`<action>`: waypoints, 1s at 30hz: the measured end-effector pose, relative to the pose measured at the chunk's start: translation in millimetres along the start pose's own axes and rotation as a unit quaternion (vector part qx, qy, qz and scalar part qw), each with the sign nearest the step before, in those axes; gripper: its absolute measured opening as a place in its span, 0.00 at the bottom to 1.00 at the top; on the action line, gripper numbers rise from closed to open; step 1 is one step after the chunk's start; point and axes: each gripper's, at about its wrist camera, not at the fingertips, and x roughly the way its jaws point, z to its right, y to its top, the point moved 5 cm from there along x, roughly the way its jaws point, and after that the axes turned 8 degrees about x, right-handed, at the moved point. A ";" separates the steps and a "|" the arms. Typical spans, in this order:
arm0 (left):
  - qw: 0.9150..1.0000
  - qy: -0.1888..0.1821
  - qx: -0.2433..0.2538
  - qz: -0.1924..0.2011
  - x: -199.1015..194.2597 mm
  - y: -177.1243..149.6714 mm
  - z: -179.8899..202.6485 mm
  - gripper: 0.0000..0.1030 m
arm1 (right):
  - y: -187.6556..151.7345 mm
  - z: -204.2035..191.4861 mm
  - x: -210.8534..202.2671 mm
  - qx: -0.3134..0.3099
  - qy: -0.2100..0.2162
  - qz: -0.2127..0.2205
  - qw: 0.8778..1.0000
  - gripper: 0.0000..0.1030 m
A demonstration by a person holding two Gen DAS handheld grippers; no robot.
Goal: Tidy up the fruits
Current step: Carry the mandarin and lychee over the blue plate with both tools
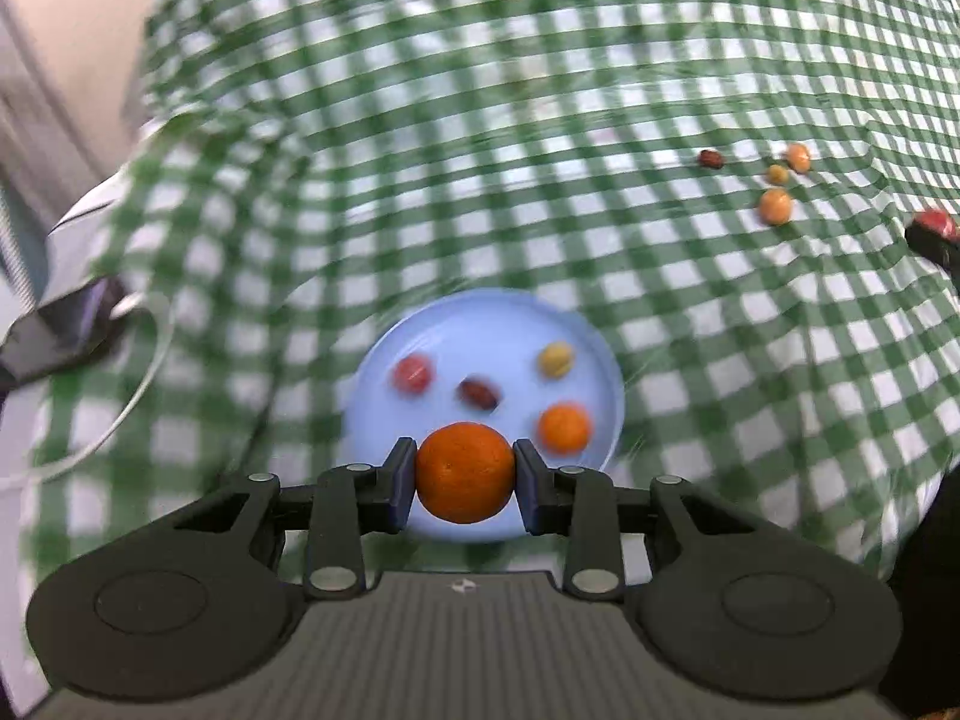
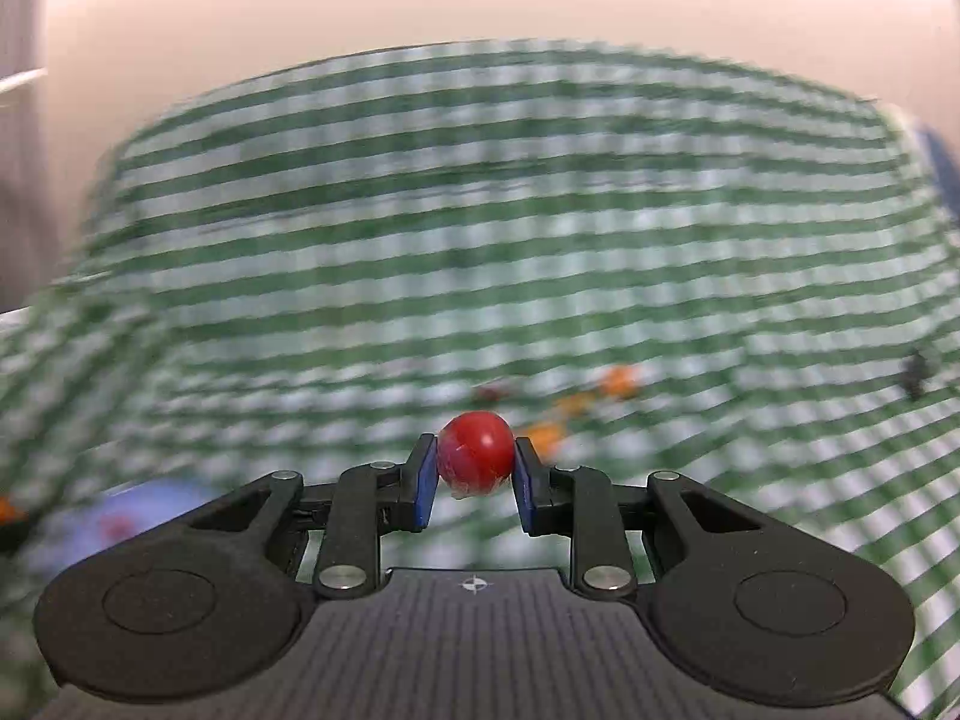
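The orange (image 1: 465,473) sits squarely in the left claw (image 1: 465,483), both pads pressed on its sides, hanging above the near rim of the light blue plate (image 1: 480,318). Just beyond that claw, four fruits already lie on the plate: a smaller orange one (image 1: 564,429) to the right, a yellow one (image 1: 556,359) past it, a dark reddish one (image 1: 478,393) in the middle and a pinkish-red one (image 1: 413,373) to the left. So the sorting looks well under way.

Over on the other side, the right claw (image 2: 475,468) is clenched on a red fruit (image 2: 476,457), lifted clear of the green checked cloth (image 2: 420,228) that covers the worktop. The plate shows only as a blue blur far down to its left.

What is left? Far ahead and to the right of the left claw, four small fruits (image 1: 776,206) are still loose on the cloth, three orange-yellow and one dark. Judging from this, two fruits are on their way and four more wait. Everything beyond the claws is smeared, so finer detail cannot be told.
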 end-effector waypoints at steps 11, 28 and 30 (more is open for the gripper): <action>0.998 -0.001 -0.050 0.039 -48.4 -80.3 -28.0 0.37 | -61.4 -123.7 -74.7 -0.090 0.128 -0.117 0.981 0.27; 0.993 -0.016 -0.094 0.065 -56.7 -96.3 -43.4 0.37 | -80.5 -152.7 -100.6 -0.155 0.121 -0.120 0.973 0.27; 0.993 -0.018 -0.097 0.064 -55.9 -96.8 -44.5 0.37 | -81.5 -153.3 -101.2 -0.159 0.121 -0.122 0.972 0.27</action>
